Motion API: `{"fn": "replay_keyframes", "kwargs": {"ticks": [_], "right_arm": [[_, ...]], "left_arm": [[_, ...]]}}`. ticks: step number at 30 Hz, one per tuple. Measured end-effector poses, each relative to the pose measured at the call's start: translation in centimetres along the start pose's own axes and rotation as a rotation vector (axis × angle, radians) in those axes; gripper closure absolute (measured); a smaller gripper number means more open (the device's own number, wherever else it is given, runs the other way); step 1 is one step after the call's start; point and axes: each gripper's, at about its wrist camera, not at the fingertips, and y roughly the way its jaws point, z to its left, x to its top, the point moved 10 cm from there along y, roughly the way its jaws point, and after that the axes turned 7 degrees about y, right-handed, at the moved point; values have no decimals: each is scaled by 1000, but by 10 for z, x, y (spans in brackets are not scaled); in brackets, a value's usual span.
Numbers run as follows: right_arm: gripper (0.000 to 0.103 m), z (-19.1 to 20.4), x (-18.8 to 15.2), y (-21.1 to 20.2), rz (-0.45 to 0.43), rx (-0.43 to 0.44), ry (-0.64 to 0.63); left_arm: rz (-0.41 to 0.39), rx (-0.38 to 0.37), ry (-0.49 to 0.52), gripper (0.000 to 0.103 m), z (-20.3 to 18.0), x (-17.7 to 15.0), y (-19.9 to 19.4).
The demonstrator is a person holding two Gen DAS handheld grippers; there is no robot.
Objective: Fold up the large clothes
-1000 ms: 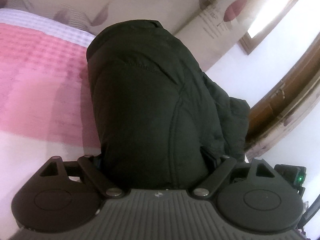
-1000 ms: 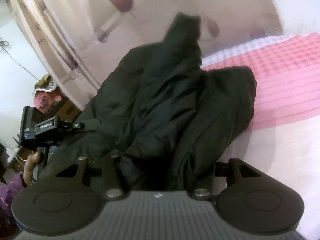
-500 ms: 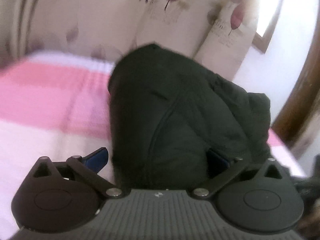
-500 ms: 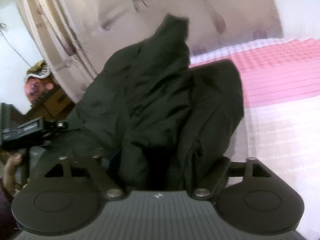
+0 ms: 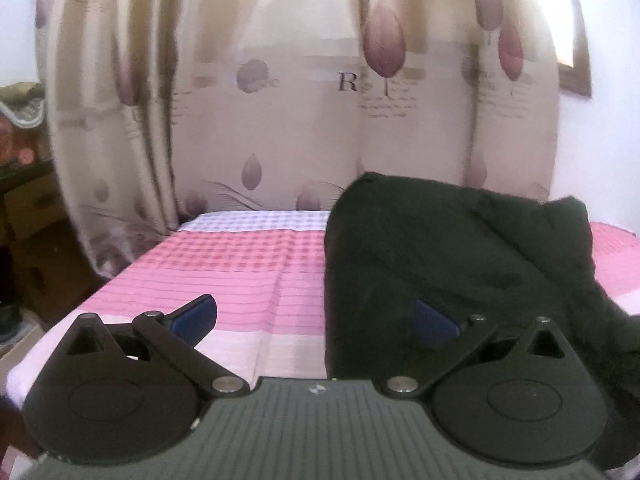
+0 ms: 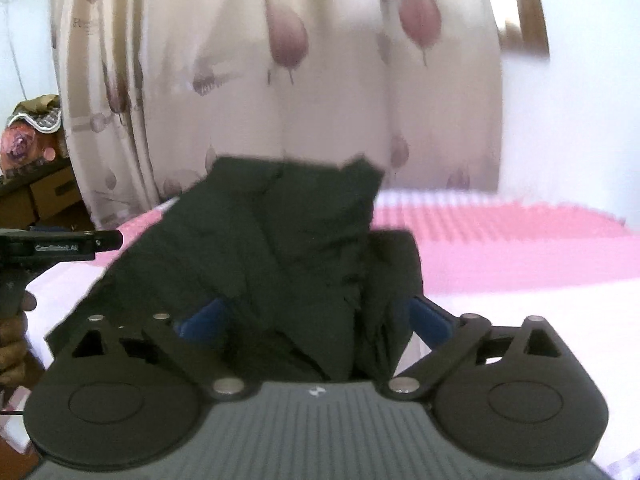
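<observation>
A bulky dark green padded jacket [image 5: 448, 248] lies in a loose heap on a pink and white checked bed cover [image 5: 240, 268]. In the left wrist view my left gripper [image 5: 312, 316] is open, with its left blue pad [image 5: 194, 316] over the bare cover and its right blue pad [image 5: 434, 318] against the jacket's left edge. In the right wrist view the jacket [image 6: 280, 256] fills the centre and my right gripper [image 6: 316, 320] is open, with folds of the jacket lying between its blue pads [image 6: 430, 320]. The left gripper's body [image 6: 48, 244] shows at the left edge.
A beige curtain with purple leaf print [image 5: 304, 92] hangs behind the bed. Cardboard boxes and clutter [image 5: 28, 200] stand at the left of the bed. A white wall with a wooden window frame [image 5: 576, 76] is at the right.
Both grippers have opened and let go of the jacket, then drawn back and levelled out. The jacket has dropped onto the bed.
</observation>
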Motion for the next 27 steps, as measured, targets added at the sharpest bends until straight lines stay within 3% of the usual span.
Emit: {"fn": "replay_keyframes", "kwargs": {"ticks": [3, 7, 13, 27], "right_arm": [[2, 11, 7, -12, -19, 30, 0], [1, 22, 12, -23, -31, 43, -10], [1, 34, 17, -36, -47, 66, -24], [1, 30, 13, -47, -67, 40, -30]], "left_arm": [[-36, 39, -23, 0, 8, 9, -16], [-95, 8, -38, 0, 7, 24, -42], [-170, 53, -40, 0, 2, 42, -73], [-127, -92, -12, 0, -34, 38, -73]]}}
